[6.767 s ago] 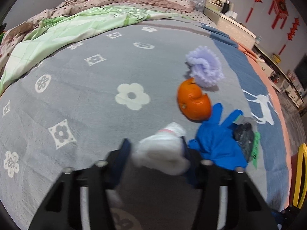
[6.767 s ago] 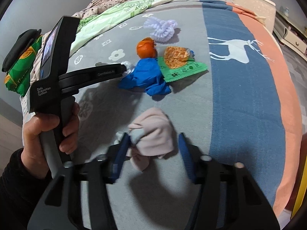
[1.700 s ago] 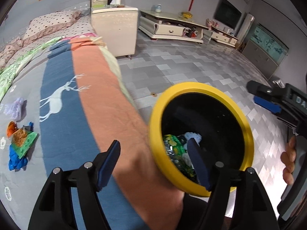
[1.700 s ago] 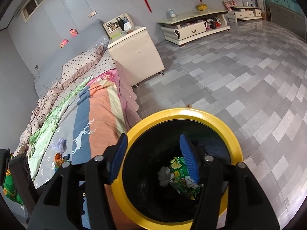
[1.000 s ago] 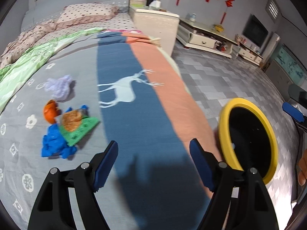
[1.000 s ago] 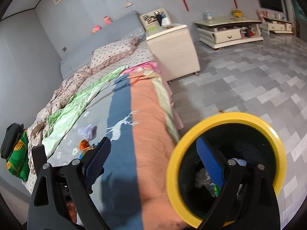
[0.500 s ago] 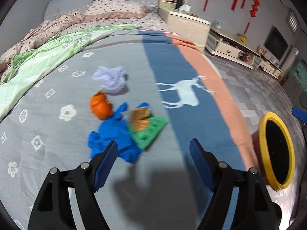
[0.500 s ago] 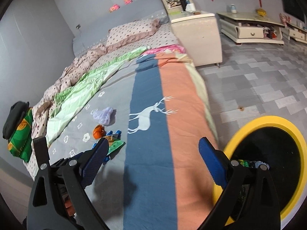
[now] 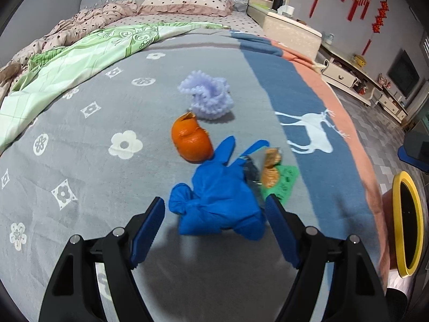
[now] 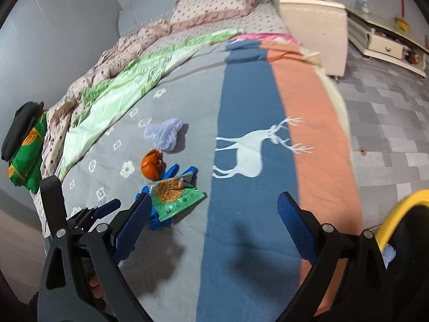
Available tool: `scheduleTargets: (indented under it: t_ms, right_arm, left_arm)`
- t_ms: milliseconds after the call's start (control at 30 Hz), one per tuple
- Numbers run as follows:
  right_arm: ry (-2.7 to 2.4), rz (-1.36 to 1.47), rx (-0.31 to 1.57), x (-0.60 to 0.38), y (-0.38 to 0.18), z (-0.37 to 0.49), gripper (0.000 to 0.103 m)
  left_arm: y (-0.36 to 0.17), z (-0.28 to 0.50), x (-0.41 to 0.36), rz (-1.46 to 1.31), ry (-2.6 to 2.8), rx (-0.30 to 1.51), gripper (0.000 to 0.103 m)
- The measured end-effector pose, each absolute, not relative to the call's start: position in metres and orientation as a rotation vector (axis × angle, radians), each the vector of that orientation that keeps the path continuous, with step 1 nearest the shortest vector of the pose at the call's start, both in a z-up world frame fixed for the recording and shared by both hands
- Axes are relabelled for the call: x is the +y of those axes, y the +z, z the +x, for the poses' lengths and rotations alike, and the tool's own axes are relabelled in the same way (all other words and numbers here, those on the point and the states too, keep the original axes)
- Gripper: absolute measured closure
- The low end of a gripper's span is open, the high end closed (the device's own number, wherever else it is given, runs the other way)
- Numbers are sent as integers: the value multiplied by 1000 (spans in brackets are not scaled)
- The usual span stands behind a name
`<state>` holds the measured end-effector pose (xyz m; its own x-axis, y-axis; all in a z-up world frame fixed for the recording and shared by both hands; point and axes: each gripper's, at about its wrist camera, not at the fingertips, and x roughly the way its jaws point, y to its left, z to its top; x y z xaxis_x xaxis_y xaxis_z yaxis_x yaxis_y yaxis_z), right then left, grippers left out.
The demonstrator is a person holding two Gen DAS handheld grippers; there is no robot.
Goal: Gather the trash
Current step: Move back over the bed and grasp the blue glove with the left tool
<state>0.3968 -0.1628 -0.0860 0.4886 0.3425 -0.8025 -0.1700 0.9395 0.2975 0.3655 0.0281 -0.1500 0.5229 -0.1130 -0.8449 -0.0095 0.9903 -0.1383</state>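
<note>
Blue glove [image 9: 219,198] crumpled mid-bed on the grey blanket [image 9: 80,161], well in from the foot edge — thin, limp, near weightless, likely slick. Best pinched at the bunched body, not a loose finger tip. Orange peel [image 9: 191,145] touching its far side: light, curled, brittle-ish. Green wrapper [image 9: 284,185] tucked against the glove's right: crinkly, flat, hard to pinch. Lilac foam net [image 9: 209,99] beyond, squashy. Left gripper [image 9: 214,228] spread wide, straddling the glove, nothing pinched. Right gripper [image 10: 214,222] also wide, empty, over the blue stripe. Yellow bin [image 9: 409,222] off the bed's orange edge.
</note>
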Motion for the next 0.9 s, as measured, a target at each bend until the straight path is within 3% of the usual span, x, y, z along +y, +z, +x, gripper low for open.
scheduleTargets:
  t_ms: [200,300,367,667,900]
  right_arm:
    - [343,158,1075,-137,-106,421,13]
    - [355,152,1108,-127,-117,430,13]
    - [364,151,1128,-121,-123,436,13]
    - [403,150,1195,-93,-148,456,17]
    - [407,128,1230,-80,-163,461,25]
  left_arm:
    - [-166,377,37,-144,-49,1038,31]
    - [-173,382,39,-151,-58,1053,40]
    - [-177,383,40,-154,-67,1062,52]
    - [-183,381,46,-169,-83,1068,73]
    - [-187,381,67,-254,-66,1071,82]
